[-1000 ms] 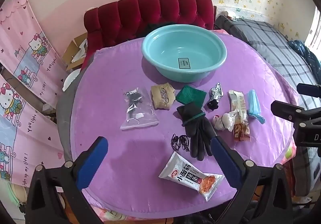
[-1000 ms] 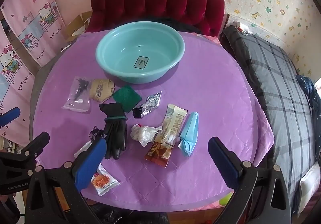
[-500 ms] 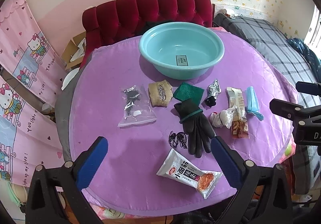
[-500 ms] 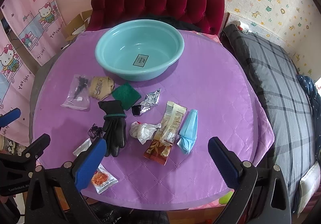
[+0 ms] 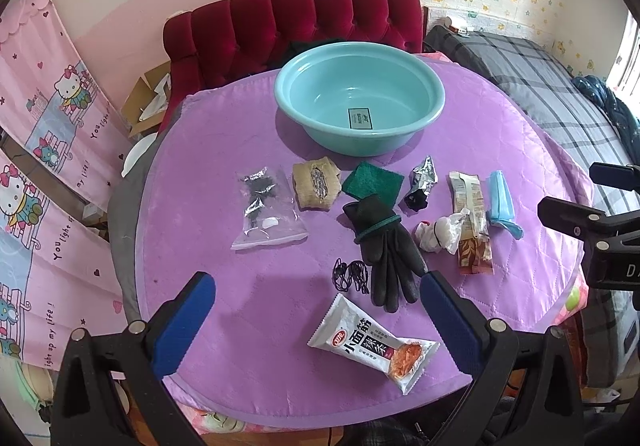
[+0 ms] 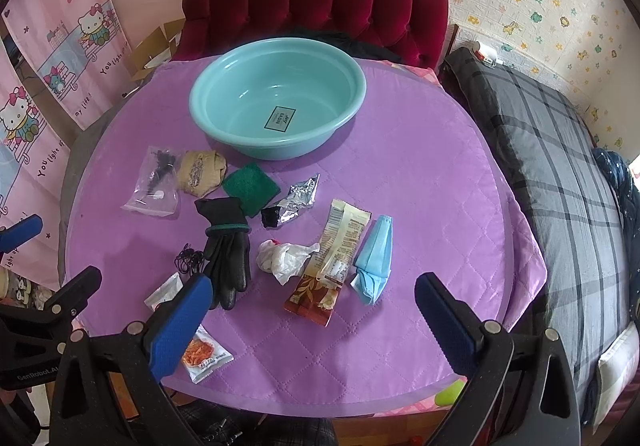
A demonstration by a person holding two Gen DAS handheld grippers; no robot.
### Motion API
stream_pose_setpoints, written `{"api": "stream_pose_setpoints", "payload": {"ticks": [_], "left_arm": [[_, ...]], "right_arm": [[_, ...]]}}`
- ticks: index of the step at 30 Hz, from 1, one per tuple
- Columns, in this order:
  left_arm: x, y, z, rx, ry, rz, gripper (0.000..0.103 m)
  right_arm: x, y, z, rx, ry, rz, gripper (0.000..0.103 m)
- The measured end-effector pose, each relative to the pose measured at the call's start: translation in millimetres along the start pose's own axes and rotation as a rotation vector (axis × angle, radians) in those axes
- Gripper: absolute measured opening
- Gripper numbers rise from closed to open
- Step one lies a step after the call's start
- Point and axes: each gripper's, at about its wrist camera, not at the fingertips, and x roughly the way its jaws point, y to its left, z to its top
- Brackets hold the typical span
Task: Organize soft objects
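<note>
A: Nearest, at the front edge of the tabletop (image 5: 224, 374): left gripper (image 5: 316, 310) spread wide, nothing between the blue pads, poised over a white snack packet (image 5: 372, 350) lying flat. Right gripper (image 6: 312, 310) likewise spread and empty, hovering above the front edge, a little toward the right side.

B: Reason for hanging back like that?

A: Probably a survey before the first pick; nothing gripped, teal basin (image 5: 360, 70) bare inside apart from a label. No sorting done so far, judging by that.

B: And just past the grippers?

A: Toward mid-table: black glove (image 5: 380, 246), limp, fingers pointing at the front edge, cuff overlapping a green scouring pad (image 5: 374, 182). Tangle of thin black cord (image 5: 352, 274) just beside the glove's fingers. Crumpled white wrapper (image 6: 284, 258) touching a long brown-and-cream sachet (image 6: 332, 262); folded blue face mask (image 6: 374, 258) just beside that, toward the right edge.

B: Further still?

A: A loose row: clear zip bag (image 5: 266, 210) with dark bits inside, tan crumpled bundle (image 5: 316, 186), silver foil scrap (image 5: 422, 182). Everything spread singly, hardly stacked — likely laid out for easy one-at-a-time picking.

B: Farthest?

A: Basin near the far edge, upright, presumably the collecting spot. Behind it, a red tufted headboard (image 6: 316, 6).
</note>
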Motion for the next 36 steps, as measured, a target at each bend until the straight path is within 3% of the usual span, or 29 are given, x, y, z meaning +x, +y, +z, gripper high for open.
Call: {"api": "stream_pose_setpoints", "payload": {"ticks": [36], "left_arm": [[16.0,-5.7,-16.0,-0.058,0.08,0.008,0.103]], "right_arm": [[19.8,-13.5,-4.0,-0.004,0.039,0.033,0.103]]}}
